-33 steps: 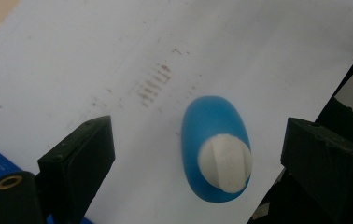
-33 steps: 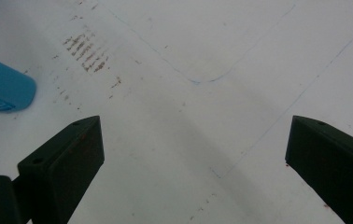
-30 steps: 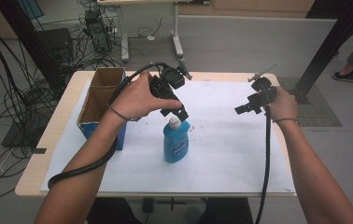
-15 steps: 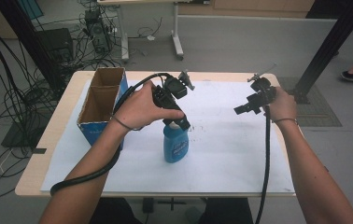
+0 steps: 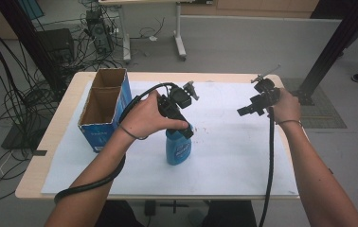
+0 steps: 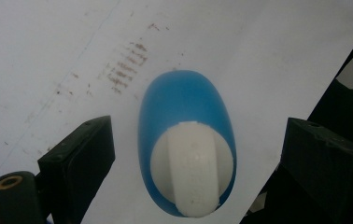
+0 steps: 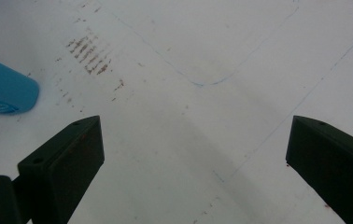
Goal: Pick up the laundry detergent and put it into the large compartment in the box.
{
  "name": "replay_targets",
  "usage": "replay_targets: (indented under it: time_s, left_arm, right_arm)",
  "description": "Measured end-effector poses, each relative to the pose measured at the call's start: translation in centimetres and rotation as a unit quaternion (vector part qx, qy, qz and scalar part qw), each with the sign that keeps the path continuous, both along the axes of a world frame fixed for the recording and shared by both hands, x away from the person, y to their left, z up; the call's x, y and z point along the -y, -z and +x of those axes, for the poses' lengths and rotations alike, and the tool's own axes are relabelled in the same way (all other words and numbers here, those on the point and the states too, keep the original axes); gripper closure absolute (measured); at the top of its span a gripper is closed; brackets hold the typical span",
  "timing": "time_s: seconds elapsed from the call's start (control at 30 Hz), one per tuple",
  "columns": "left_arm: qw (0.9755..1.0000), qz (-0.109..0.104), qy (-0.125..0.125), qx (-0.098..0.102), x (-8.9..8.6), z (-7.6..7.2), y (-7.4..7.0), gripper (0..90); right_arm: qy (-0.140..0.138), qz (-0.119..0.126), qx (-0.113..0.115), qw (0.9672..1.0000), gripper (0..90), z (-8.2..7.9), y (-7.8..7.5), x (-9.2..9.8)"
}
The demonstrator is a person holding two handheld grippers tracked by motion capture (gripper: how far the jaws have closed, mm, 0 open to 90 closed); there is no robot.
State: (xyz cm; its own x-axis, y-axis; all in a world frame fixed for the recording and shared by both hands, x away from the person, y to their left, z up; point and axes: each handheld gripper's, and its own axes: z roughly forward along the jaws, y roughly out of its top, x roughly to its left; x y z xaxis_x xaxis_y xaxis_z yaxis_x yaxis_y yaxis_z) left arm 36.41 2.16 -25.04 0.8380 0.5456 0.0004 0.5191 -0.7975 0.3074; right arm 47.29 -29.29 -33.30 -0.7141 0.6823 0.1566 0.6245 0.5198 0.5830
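Note:
A blue bottle (image 5: 178, 149) with a white cap stands upright on the white sheet near the table's middle. My left gripper (image 5: 185, 126) hangs right above it, pointing down, open. In the left gripper view the blue bottle (image 6: 184, 112) and its white cap (image 6: 193, 168) lie between the two spread jaws, with a gap on each side. My right gripper (image 5: 246, 110) is held over the right part of the sheet, open, nothing between its jaws. The right gripper view catches the bottle's base (image 7: 4, 91) at far left.
An open blue cardboard box (image 5: 102, 111) stands at the table's left. The white paper sheet (image 5: 234, 156) covers most of the tabletop and carries brown smudges (image 7: 90, 53). Cables trail from both grippers over the front edge. Cables and equipment lie on the floor behind.
My left gripper has come down and slightly toward me over the bottle's cap. The right gripper has barely moved.

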Motion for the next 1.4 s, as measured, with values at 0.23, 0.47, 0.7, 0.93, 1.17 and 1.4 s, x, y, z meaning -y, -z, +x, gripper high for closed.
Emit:
replay_targets:
  time_s: [0.23, 0.47, 0.7, 0.93, 1.17, 1.4]
  left_arm:
    - [1.0, 0.002, -0.002, -0.005, 0.0, 0.0, 0.9, 10.5]
    - [0.9999, 0.011, -0.007, -0.008, 0.0, 0.1, 1.7, 10.5]
    - [0.9997, 0.023, -0.009, -0.006, 0.0, 0.3, 2.3, 10.6]
    - [0.9995, 0.028, -0.013, -0.008, 0.0, 0.4, 2.8, 10.7]
    - [0.9995, 0.026, -0.013, -0.01, 0.0, 0.3, 2.8, 10.6]
    - [0.9996, 0.024, -0.014, -0.009, -0.1, 0.3, 2.7, 10.7]
  right_arm:
    - [-0.002, 0.0, -0.001, 1.0, 4.1, 0.1, 0.1, -0.1]
    - [-0.002, 0.0, -0.001, 1.0, 4.1, 0.0, 0.1, 0.0]
    - [0.0, -0.001, 0.002, 1.0, 4.1, 0.0, 0.0, 0.1]
    - [0.0, -0.001, 0.003, 1.0, 4.2, -0.1, 0.0, 0.1]
    - [0.0, -0.001, 0.004, 1.0, 4.2, 0.0, 0.0, 0.1]
    - [0.001, -0.004, 0.002, 1.0, 4.3, 0.1, 0.0, 0.1]
